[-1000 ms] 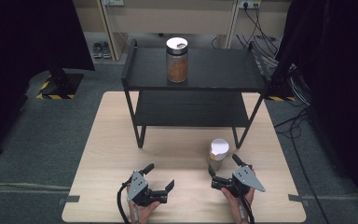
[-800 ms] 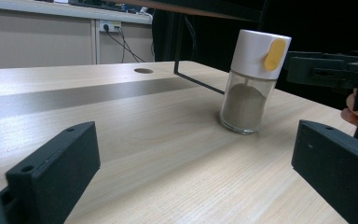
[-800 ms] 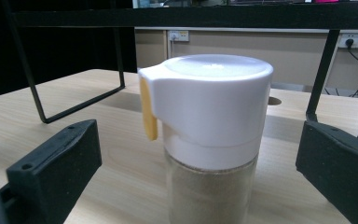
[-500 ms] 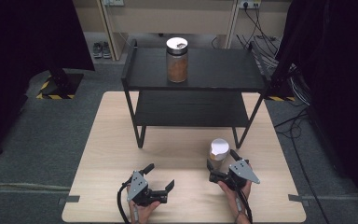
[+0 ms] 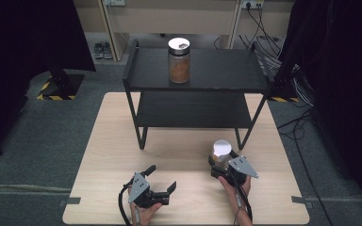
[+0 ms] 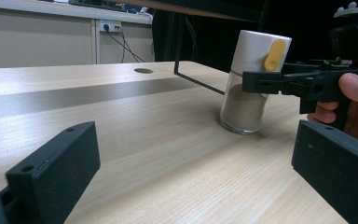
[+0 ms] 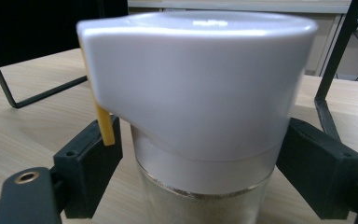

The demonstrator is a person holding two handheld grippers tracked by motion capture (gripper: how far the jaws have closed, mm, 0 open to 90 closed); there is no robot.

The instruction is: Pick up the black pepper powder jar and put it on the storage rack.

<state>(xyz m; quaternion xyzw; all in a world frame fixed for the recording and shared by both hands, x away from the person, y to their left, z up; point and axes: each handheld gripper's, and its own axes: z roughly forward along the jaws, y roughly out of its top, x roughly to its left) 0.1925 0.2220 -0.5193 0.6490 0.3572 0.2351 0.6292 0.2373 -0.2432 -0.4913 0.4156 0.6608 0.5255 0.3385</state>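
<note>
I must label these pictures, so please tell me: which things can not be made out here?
- Shaker jar, right gripper view: base cut off by bottom edge; lid blurred.
- Right gripper, high view: jaw contact hidden behind the lid.
- Jar on shelf, high view: contents too small to identify.

A glass shaker jar [image 5: 220,154] with a white cap and yellow tab, holding pale powder, stood upright near the table's [image 5: 103,141] front-right edge.
</note>
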